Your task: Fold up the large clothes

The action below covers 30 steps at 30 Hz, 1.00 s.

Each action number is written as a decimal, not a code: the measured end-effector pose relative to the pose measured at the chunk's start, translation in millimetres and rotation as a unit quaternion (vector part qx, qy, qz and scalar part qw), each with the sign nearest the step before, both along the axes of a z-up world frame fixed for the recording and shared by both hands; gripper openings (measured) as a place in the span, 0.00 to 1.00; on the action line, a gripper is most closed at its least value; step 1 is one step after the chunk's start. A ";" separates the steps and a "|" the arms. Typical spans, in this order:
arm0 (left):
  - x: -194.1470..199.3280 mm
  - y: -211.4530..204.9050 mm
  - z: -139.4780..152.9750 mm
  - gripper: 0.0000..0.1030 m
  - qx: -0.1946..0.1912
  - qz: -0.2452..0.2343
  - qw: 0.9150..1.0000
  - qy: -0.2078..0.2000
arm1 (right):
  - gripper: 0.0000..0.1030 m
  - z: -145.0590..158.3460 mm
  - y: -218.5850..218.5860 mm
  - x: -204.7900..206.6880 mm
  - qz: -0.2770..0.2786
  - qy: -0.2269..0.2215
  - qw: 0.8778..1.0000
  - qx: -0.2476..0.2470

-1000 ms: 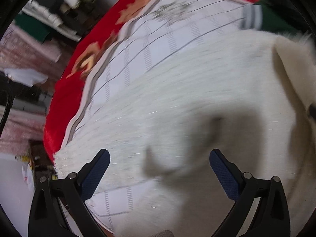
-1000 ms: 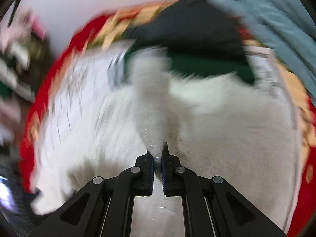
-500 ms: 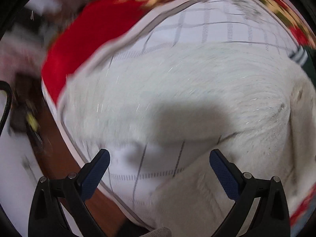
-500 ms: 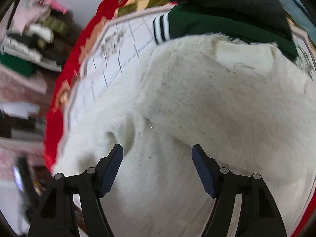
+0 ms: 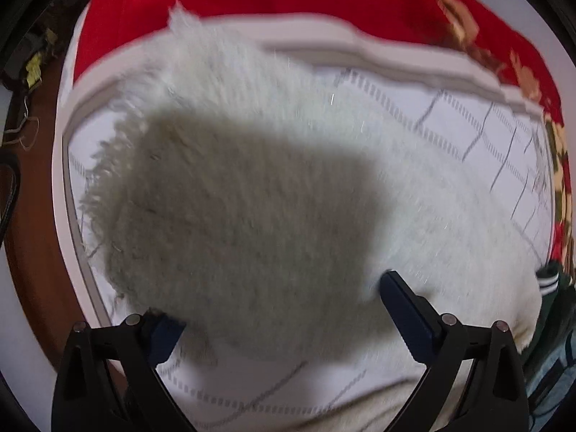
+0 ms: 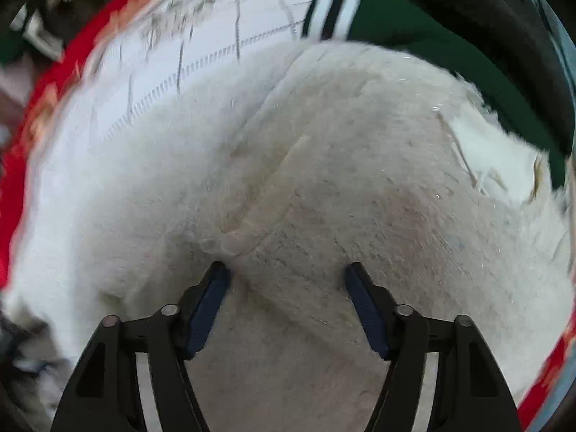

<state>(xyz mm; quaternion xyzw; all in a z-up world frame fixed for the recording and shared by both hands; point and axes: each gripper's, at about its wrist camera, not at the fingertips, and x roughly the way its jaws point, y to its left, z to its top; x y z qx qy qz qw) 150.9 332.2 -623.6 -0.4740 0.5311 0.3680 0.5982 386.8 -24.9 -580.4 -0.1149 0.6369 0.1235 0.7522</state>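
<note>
Both jaws stand open, empty. Your fluffy white fleece garment (image 6: pixel 324 180) is soft, bulky and limp; pinch its fringed hem (image 5: pixel 104 187) near the bed's (image 5: pixel 468 136) edge.

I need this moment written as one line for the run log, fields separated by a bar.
left tongs: open, around fuzzy white garment edge | right tongs: open, over garment, holding nothing | garment: on checked sheet | green garment: beside

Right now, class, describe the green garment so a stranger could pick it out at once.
Start at the red bedspread and its white checked sheet. The fluffy white sweater fills the sheet; the green garment lies at its far edge, partly under a black item. Only it has a black-and-white striped cuff.
</note>
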 end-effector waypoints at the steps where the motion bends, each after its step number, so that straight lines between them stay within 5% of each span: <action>1: 3.8 7.2 2.7 0.96 0.013 0.004 1.000 -0.004 | 0.23 -0.4 3.1 -1.9 0.004 -0.011 1.000 -0.015; 6: 10.4 35.3 5.7 0.96 0.015 0.017 1.000 -0.017 | 0.15 42.8 12.3 -39.9 0.051 -0.069 0.996 -0.001; 9: 14.7 42.4 3.8 0.96 0.016 0.008 1.000 -0.012 | 0.16 29.9 15.8 -57.5 0.071 -0.027 0.997 0.004; 12: 10.7 55.2 -1.3 0.96 0.023 0.012 1.000 -0.015 | 0.27 8.5 7.5 -60.8 0.067 0.019 0.997 0.015; 16: 16.0 62.1 2.1 0.74 0.080 0.007 0.997 -0.009 | 0.56 17.6 -19.7 -63.6 0.000 0.025 0.994 0.102; 18: 25.6 76.8 1.7 0.57 0.109 0.009 0.994 -0.017 | 0.56 18.5 -35.1 -66.4 -0.051 0.042 0.988 0.141; 20: 38.2 94.3 0.2 0.30 0.126 0.009 0.992 -0.026 | 0.56 18.2 -40.6 -65.7 -0.084 0.046 0.986 0.137; 21: 44.1 101.5 0.0 0.25 0.127 0.008 0.991 -0.032 | 0.58 16.8 -43.1 -67.1 -0.093 0.039 0.988 0.121; 22: 48.1 106.4 0.0 0.17 0.129 0.007 0.991 -0.035 | 0.70 18.3 -43.2 -67.3 -0.098 0.035 0.988 0.111; 23: 57.4 114.4 3.3 0.13 0.133 0.000 0.990 -0.038 | 0.79 18.7 -43.6 -69.4 -0.105 0.030 0.989 0.099; 26: 72.7 119.0 26.8 0.11 0.155 -0.021 0.986 -0.059 | 0.80 31.3 -49.0 -71.5 -0.125 0.010 0.990 0.058; 30: 107.2 91.5 85.2 0.10 0.230 -0.090 0.966 -0.074 | 0.80 40.6 -46.7 -70.8 -0.147 -0.007 0.989 0.018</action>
